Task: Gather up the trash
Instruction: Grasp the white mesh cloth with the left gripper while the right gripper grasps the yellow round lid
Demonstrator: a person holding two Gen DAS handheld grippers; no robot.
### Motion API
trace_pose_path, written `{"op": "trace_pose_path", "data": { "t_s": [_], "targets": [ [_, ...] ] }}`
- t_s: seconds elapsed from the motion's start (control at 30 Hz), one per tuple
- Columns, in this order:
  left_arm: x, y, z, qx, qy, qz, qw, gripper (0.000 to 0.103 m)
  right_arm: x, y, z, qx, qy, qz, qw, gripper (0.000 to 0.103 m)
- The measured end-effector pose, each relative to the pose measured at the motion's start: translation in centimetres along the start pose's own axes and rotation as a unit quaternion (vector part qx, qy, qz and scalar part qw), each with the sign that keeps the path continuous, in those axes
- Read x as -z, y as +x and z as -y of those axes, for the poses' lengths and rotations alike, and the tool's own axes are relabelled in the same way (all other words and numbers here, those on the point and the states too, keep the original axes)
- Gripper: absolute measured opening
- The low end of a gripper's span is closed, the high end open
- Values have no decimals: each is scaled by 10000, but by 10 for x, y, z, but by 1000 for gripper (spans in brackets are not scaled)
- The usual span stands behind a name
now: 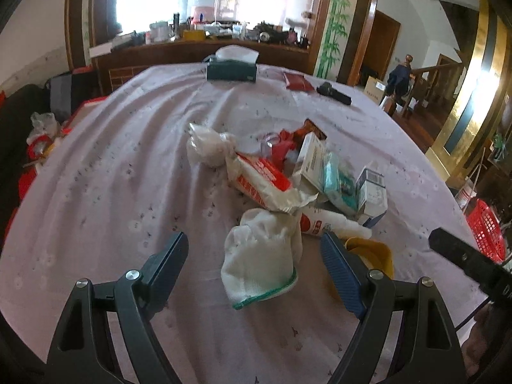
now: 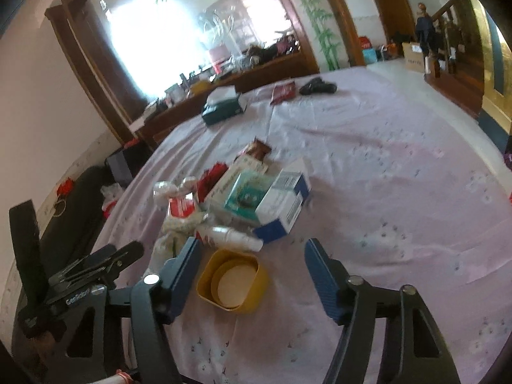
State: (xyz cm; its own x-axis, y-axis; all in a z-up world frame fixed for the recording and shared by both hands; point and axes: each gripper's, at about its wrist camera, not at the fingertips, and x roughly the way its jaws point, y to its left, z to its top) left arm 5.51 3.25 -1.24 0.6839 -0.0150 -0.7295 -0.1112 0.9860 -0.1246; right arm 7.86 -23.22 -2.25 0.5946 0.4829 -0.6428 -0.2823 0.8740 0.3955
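While trash waits: heaped mid-desk (image 1: pixel 105 166).
Left gripper (image 1: pixel 254 256): jaws apart, straddling white glove (image 1: pixel 260 256), soft and light; pinch its bunched middle.
Right gripper (image 2: pixel 252 262): jaws apart around yellow cup (image 2: pixel 232 280), stiff, light; clamp its walls.

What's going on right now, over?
Left gripper open around white glove. Right gripper open around yellow cup. Trash pile beyond, nothing blocking.

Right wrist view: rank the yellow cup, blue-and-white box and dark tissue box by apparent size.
1. blue-and-white box
2. yellow cup, nearly the same size; being nearest the camera inflates it
3. dark tissue box, smallest, but farthest away
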Motion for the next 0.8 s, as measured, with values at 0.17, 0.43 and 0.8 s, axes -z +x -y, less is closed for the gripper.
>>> {"op": "trace_pose_path", "data": {
  "t_s": [0.17,0.43,0.8],
  "targets": [
    [0,16,-1,-28,-2,-145,9999,83,6,21,0,41,10,-274,9996,50],
    [3,33,-2,-103,37,-379,9992,75,13,44,-2,56,25,-658,9978,45],
    [10,52,-14,261,-526,-871,9945,47,15,62,-2,136,122,-958,9952,16]
  ]
}}
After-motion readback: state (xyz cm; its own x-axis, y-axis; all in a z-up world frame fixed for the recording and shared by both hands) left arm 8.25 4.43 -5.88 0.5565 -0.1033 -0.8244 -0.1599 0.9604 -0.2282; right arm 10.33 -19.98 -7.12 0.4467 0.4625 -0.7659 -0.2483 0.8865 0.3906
